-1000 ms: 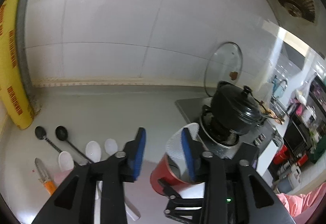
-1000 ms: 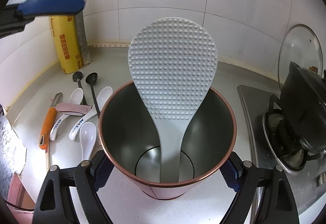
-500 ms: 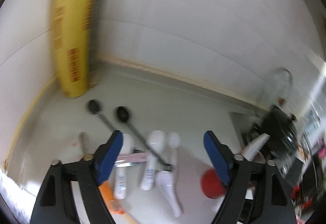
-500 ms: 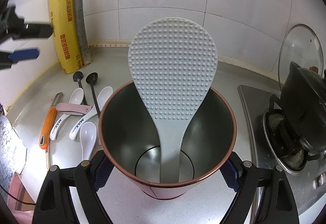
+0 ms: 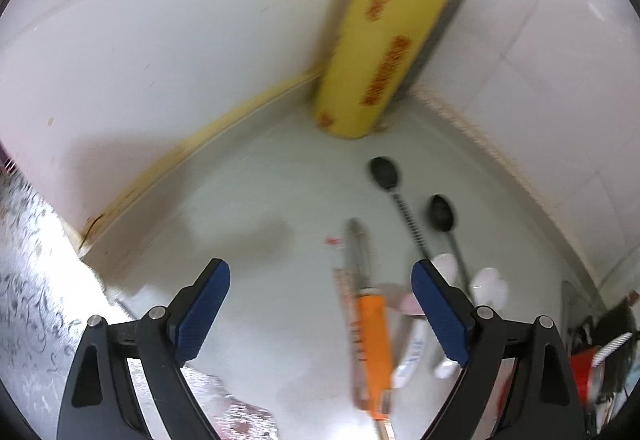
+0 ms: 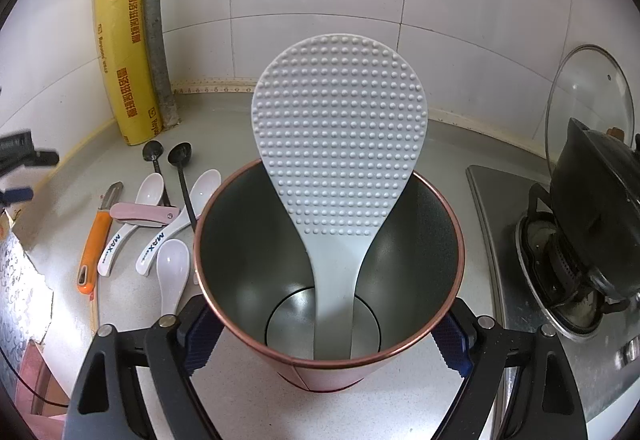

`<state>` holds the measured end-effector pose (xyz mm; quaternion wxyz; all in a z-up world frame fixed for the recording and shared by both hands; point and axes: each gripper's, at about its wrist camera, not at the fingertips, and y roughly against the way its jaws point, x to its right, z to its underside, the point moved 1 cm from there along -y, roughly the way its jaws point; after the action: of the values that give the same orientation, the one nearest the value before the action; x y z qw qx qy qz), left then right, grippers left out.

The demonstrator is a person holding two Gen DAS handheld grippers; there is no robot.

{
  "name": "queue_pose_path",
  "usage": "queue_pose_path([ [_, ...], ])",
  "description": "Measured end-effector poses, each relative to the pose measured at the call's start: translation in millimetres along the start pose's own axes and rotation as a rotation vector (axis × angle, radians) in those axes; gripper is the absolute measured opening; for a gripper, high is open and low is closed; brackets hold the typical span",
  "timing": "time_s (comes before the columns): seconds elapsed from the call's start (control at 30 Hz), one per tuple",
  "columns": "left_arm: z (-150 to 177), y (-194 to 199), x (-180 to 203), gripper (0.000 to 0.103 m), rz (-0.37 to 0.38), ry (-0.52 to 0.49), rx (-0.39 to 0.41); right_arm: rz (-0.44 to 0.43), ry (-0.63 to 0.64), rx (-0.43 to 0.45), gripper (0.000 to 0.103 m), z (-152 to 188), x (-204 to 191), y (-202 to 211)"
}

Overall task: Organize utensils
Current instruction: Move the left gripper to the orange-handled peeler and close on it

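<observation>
Low in the left wrist view, the left gripper (image 5: 320, 314), jaws just opened and empty, hangs over the light, stiff peeler (image 5: 370, 344); take its orange handle. Right gripper (image 6: 326, 338) clamps the cup (image 6: 448, 260).

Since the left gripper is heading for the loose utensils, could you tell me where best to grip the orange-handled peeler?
Grip the orange-handled peeler across its orange handle, from above, jaws straddling its width. It lies flat on the counter; its handle looks thicker than the blade, with bare counter on its outer side.
</observation>
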<state>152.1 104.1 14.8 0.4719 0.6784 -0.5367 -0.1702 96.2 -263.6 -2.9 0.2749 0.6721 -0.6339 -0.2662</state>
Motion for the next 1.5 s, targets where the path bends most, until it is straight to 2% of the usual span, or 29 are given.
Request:
queue_pose_path([
  [0.07, 5, -8, -4, 0.093, -0.020, 0.005, -0.027, 0.000, 0.001, 0.000, 0.090, 0, 0, 0],
  [0.2, 17, -25, -3, 0.093, 0.001, 0.005, -0.072, 0.001, 0.003, 0.001, 0.090, 0, 0, 0],
  [0.4, 23, -40, 15, 0.093, -0.013, -0.079, -0.070, 0.000, 0.007, 0.000, 0.090, 0, -1, 0],
  [0.5, 22, -49, 22, 0.093, -0.009, -0.110, -0.101, 0.000, 0.006, 0.000, 0.090, 0, -1, 0],
  [0.77, 20, -62, 41, 0.093, -0.118, -0.238, -0.138, 0.001, 0.013, 0.001, 0.090, 0, -2, 0],
  [0.9, 22, -69, 54, 0.091, -0.131, -0.291, -0.165, 0.000, 0.008, 0.001, 0.090, 0, -2, 0],
  [0.93, 23, -71, 57, 0.086, -0.136, -0.305, -0.171, 0.000, 0.007, 0.001, 0.090, 0, -2, 0],
  [0.97, 23, -73, 61, 0.077, -0.140, -0.321, -0.181, 0.000, 0.005, 0.001, 0.090, 0, -2, 0],
  [1.03, 24, -75, 65, 0.069, -0.129, -0.337, -0.199, 0.000, 0.002, 0.000, 0.090, 0, -1, 0],
  [1.13, 25, -79, 72, 0.064, -0.142, -0.369, -0.215, 0.001, -0.005, -0.001, 0.090, 0, -1, 0],
  [1.27, 27, -89, 81, 0.048, -0.141, -0.398, -0.251, 0.000, -0.008, -0.001, 0.090, -1, -1, -1],
  [1.4, 25, -90, 83, 0.042, -0.132, -0.395, -0.245, 0.001, -0.009, 0.000, 0.090, -1, -1, -1],
  [1.5, 24, -88, 79, 0.032, -0.122, -0.383, -0.237, 0.001, -0.010, 0.000, 0.090, -1, -1, -1],
])
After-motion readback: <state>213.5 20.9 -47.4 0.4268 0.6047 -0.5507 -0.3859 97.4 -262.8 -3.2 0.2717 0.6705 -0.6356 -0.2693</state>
